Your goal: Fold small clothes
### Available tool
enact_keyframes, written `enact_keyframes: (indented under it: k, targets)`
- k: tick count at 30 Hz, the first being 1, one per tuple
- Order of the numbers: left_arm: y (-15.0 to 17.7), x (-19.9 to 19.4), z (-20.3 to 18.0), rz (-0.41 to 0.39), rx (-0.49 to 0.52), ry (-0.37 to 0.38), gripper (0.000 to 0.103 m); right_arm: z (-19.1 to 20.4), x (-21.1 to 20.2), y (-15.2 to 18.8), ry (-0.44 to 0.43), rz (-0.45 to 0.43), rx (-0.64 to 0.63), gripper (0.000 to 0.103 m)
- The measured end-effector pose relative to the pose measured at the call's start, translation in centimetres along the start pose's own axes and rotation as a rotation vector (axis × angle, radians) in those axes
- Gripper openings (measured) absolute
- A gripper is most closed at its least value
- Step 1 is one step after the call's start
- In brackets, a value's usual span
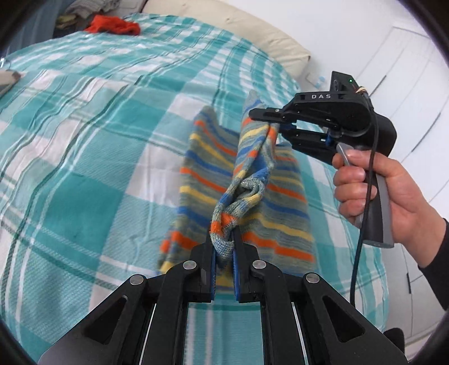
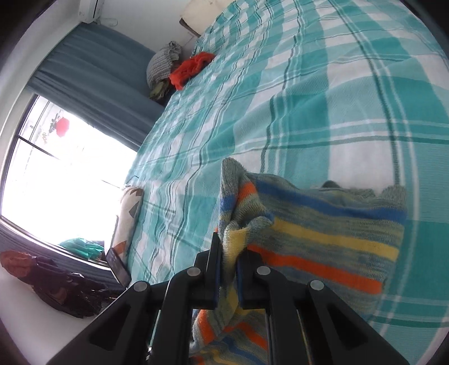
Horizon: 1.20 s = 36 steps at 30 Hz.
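A striped knit garment (image 1: pixel 249 179), grey with blue, yellow and orange bands, hangs above the teal plaid bed cover (image 1: pixel 84 140). My left gripper (image 1: pixel 224 238) is shut on one bunched edge of it. My right gripper (image 1: pixel 276 126) shows in the left wrist view, shut on another edge farther away, so the cloth stretches twisted between the two. In the right wrist view the right gripper (image 2: pixel 230 252) pinches the garment (image 2: pixel 322 235), which drapes to the right over the bed cover (image 2: pixel 308 98).
A red cloth (image 1: pixel 112 25) and a heap of clothes (image 2: pixel 162 64) lie at the far end of the bed. A pillow (image 1: pixel 252 33) lies by the wall. A patterned object (image 2: pixel 126 219) rests at the bed's edge near the window (image 2: pixel 56 168).
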<state>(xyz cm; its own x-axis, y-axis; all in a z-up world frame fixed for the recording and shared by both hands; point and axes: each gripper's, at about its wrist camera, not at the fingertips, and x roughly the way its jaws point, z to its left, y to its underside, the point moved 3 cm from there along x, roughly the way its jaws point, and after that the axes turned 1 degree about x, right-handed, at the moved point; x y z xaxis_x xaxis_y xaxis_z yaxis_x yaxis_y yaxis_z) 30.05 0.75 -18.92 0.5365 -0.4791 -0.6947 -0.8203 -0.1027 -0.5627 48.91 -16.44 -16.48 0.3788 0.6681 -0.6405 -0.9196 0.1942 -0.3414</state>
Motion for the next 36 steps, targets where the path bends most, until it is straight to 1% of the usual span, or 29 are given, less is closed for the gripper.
enact_keyframes:
  k: [1,2,3,4,5,6,7,8,9,10,12,14,15,16,18,19,20,21,23,24,25,26,28,29,31,32,34,35,36]
  targets:
    - [0.3,0.4,0.8,0.025,-0.018,-0.007,0.01,0.3,1.3,0.2,0.004,0.009,0.001,0.009]
    - [0.5,0.8,1.6,0.057,-0.034,-0.022,0.013,0.4,2.6,0.4,0.01,0.017,0.003,0.015]
    - [0.7,0.9,2.4,0.083,-0.048,-0.037,0.021,0.5,3.6,0.7,0.005,0.023,0.01,0.016]
    - [0.8,0.4,2.9,0.09,-0.061,-0.04,0.026,0.5,4.4,0.9,-0.003,0.027,0.023,0.027]
    - [0.9,-0.3,3.2,0.084,-0.07,-0.043,0.032,0.4,4.8,1.1,-0.015,0.026,0.041,0.045]
    - [0.8,-1.2,3.4,0.068,-0.073,-0.047,0.047,0.4,4.7,1.3,-0.027,0.012,0.062,0.052]
    - [0.6,-2.3,3.6,0.04,-0.07,-0.052,0.059,0.4,4.1,1.4,-0.046,-0.011,0.073,0.054]
    - [0.2,-3.4,3.6,0.011,-0.059,-0.051,0.062,0.4,3.1,1.5,-0.065,-0.032,0.069,0.054]
    - [-0.2,-4.2,3.4,-0.01,-0.042,-0.049,0.065,0.4,1.7,1.6,-0.059,-0.053,0.049,0.054]
    - [-0.9,-4.5,3.3,-0.02,-0.023,-0.046,0.067,0.4,0.3,1.9,-0.029,-0.073,0.01,0.054]
    - [-2.2,-4.2,2.4,-0.015,0.023,-0.027,0.068,0.9,-2.5,2.6,0.069,-0.089,-0.123,0.054]
    - [-3.3,-2.9,1.2,-0.001,0.07,-0.014,0.07,1.4,-4.9,4.3,0.168,-0.079,-0.279,0.052]
    - [-3.9,-1.8,0.6,0.01,0.094,-0.017,0.07,1.7,-5.7,5.4,0.201,-0.066,-0.349,0.05]
    - [-4.2,-0.6,0.2,0.023,0.117,-0.024,0.07,2.0,-6.2,6.5,0.219,-0.048,-0.409,0.046]
    - [-4.5,2.5,0.0,0.078,0.139,-0.072,0.069,2.7,-6.3,8.9,0.231,-0.014,-0.494,0.045]
    - [-4.4,4.0,0.6,0.113,0.137,-0.118,0.06,2.6,-6.2,10.1,0.227,0.002,-0.52,0.045]
    - [-4.1,5.4,1.4,0.152,0.126,-0.172,0.054,2.2,-5.6,11.4,0.224,0.022,-0.529,0.045]
    - [-3.7,6.1,2.4,0.181,0.097,-0.177,0.054,1.3,-4.6,12.6,0.232,0.054,-0.522,0.045]
    - [-3.4,5.6,3.6,0.177,0.033,-0.124,0.054,-1.3,-2.3,15.5,0.289,0.149,-0.509,0.041]
    - [-3.6,4.9,3.7,0.179,0.025,-0.125,0.055,-1.9,-2.1,16.6,0.299,0.164,-0.521,0.04]
    - [-3.9,4.0,3.7,0.165,0.028,-0.121,0.055,-1.9,-2.6,17.0,0.293,0.142,-0.531,0.039]
    - [-4.4,3.0,3.4,0.133,0.038,-0.108,0.056,-1.7,-3.4,16.8,0.284,0.127,-0.521,0.039]
    - [-5.4,1.5,2.3,0.082,0.067,-0.072,0.067,-1.2,-4.9,15.4,0.264,0.09,-0.486,0.038]
    - [-5.9,1.3,1.8,0.076,0.08,-0.053,0.07,-0.9,-5.6,14.3,0.267,0.055,-0.487,0.038]
    - [-6.2,1.5,0.7,0.099,0.107,-0.033,0.071,-0.3,-6.2,11.7,0.271,0.001,-0.48,0.038]
    - [-6.1,1.9,0.3,0.119,0.127,-0.04,0.071,-0.2,-6.2,10.5,0.27,-0.017,-0.461,0.038]
    - [-4.8,2.7,0.4,0.159,0.178,-0.108,0.071,-0.9,-5.4,8.6,0.279,-0.04,-0.408,0.038]
    - [-3.7,3.3,0.9,0.186,0.199,-0.157,0.071,-1.8,-4.4,8.2,0.299,-0.028,-0.376,0.039]
    - [-2.6,3.9,1.5,0.225,0.214,-0.201,0.071,-3.0,-3.0,8.0,0.316,0.012,-0.331,0.039]
